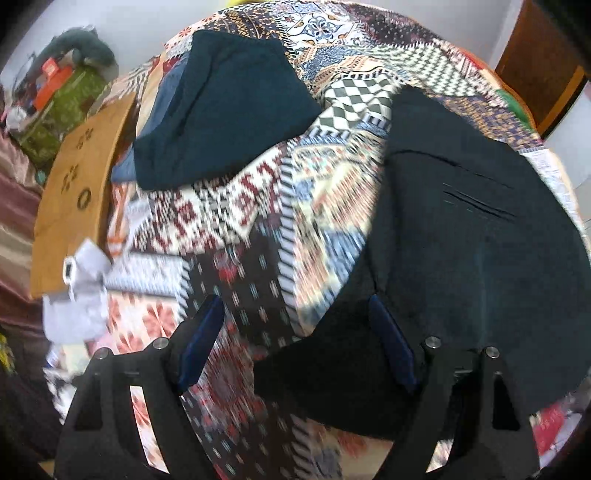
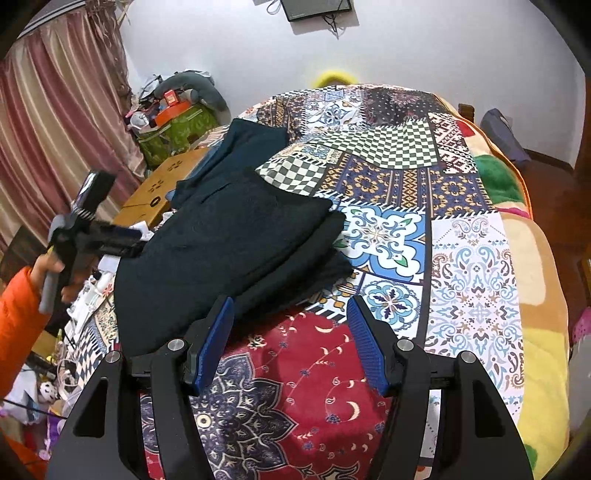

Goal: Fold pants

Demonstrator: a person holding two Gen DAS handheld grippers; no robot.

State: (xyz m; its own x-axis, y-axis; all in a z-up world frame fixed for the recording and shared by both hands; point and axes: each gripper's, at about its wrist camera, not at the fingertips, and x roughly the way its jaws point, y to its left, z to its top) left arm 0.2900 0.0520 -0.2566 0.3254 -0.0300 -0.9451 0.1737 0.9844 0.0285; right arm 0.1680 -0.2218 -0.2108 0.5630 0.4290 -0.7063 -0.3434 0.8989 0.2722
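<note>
While both grippers gape wide, the pants (image 2: 229, 236) lie folded on the quilt (image 2: 406, 184).
Right gripper (image 2: 291, 343) hovers just beside their near edge; left gripper (image 1: 295, 339) holds nothing.

**No legible text**

Box (image 2: 162, 184) at 9 o'clock from the pants (image 2: 221, 236): dark printed marks and a ring symbol, unreadable. Wall screen (image 2: 317, 9) at 12 o'clock: faint lettering on its lower edge, too small to read.
</note>
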